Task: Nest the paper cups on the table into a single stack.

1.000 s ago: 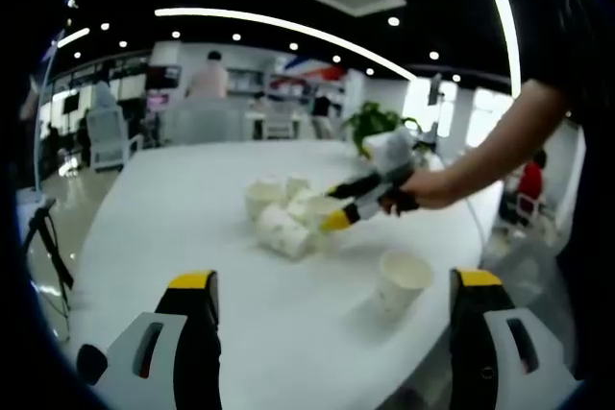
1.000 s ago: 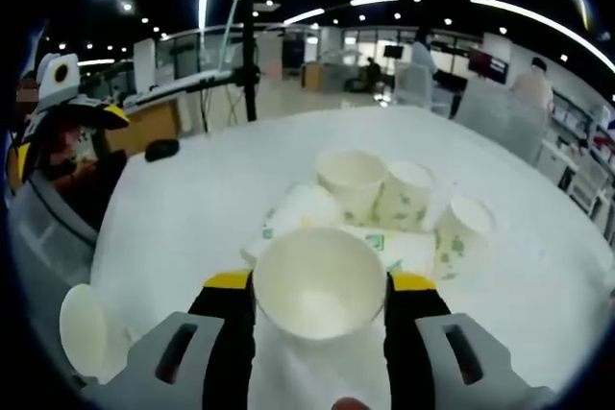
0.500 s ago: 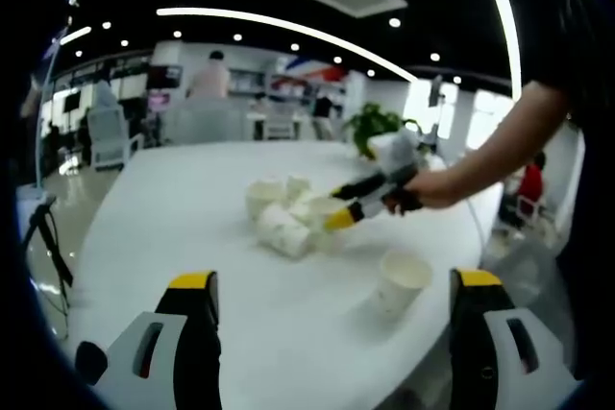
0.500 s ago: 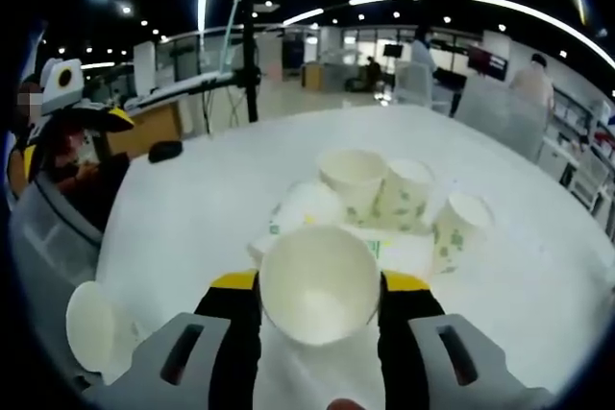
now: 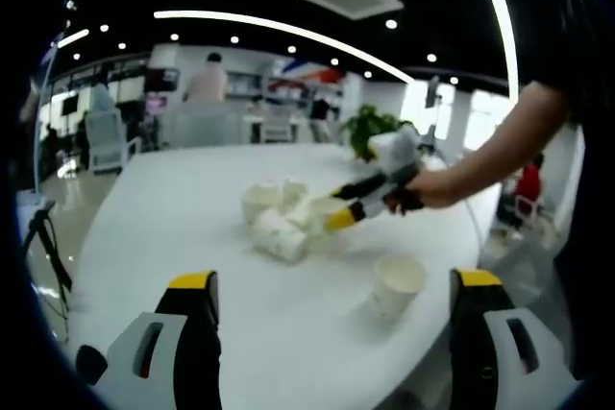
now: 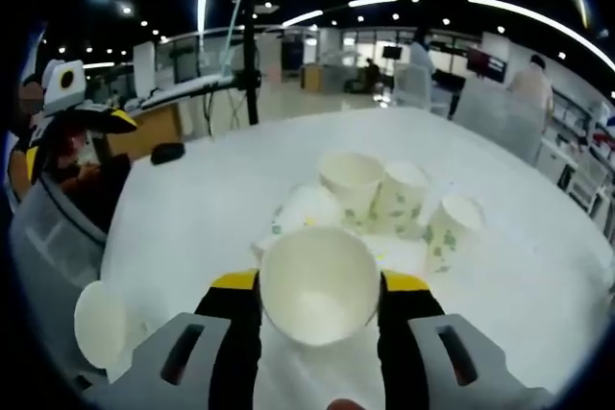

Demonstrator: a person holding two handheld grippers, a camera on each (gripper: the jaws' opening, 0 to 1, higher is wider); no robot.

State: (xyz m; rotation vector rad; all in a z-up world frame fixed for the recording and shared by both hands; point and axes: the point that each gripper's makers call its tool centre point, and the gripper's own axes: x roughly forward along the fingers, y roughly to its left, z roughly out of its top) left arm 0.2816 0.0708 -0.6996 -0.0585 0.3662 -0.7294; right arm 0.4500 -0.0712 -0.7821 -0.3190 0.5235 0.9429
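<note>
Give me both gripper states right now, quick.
Left gripper: open, jaws wide apart, holding nothing.
Right gripper: shut on a paper cup, carried above the table.

We see a white paper cup (image 6: 319, 285) pinched upright, mouth open toward us. Past it on the white table (image 6: 192, 208), a cluster of green-printed cups (image 6: 380, 194) stands and lies together. One lone cup (image 5: 396, 285) stands apart, near the table edge.

Bright ceiling strip lights, soft blur, strong fisheye edge bending.
</note>
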